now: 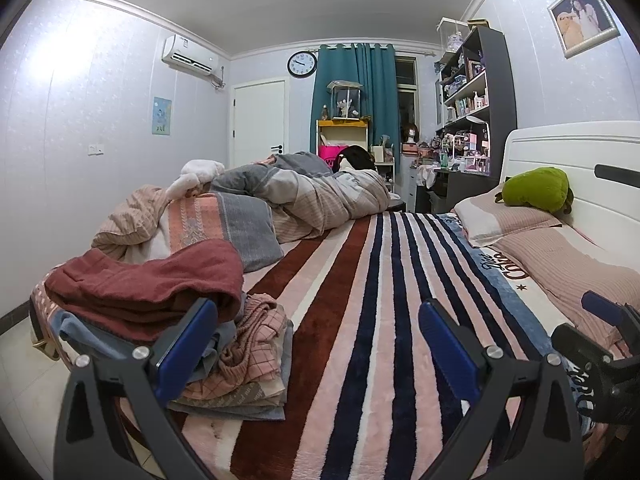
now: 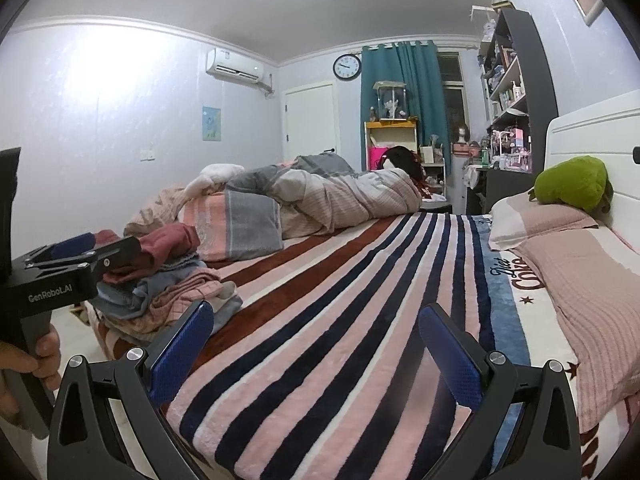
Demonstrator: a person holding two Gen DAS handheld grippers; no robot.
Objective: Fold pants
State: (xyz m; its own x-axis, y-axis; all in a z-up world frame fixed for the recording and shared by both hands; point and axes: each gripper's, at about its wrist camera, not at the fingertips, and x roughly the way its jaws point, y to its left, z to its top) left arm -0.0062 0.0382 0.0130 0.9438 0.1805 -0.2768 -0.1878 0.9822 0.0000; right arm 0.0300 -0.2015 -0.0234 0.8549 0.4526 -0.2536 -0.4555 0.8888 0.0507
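A heap of clothes lies at the left edge of the striped bed: dark red pants [image 1: 152,280] on top, pink checked pants [image 1: 252,344] and blue-grey garments below. The heap also shows in the right wrist view [image 2: 172,284]. My left gripper [image 1: 316,344] is open and empty, its left finger just in front of the heap. My right gripper [image 2: 316,344] is open and empty above the striped blanket [image 2: 340,320], to the right of the heap. The left gripper's body [image 2: 60,276] shows at the left edge of the right wrist view.
A bunched quilt [image 1: 312,196] and a grey-pink pillow [image 1: 224,228] lie at the far side of the bed. Pink pillows [image 1: 560,256] and a green plush toy [image 1: 536,188] sit by the white headboard on the right. Floor lies off the bed's left edge.
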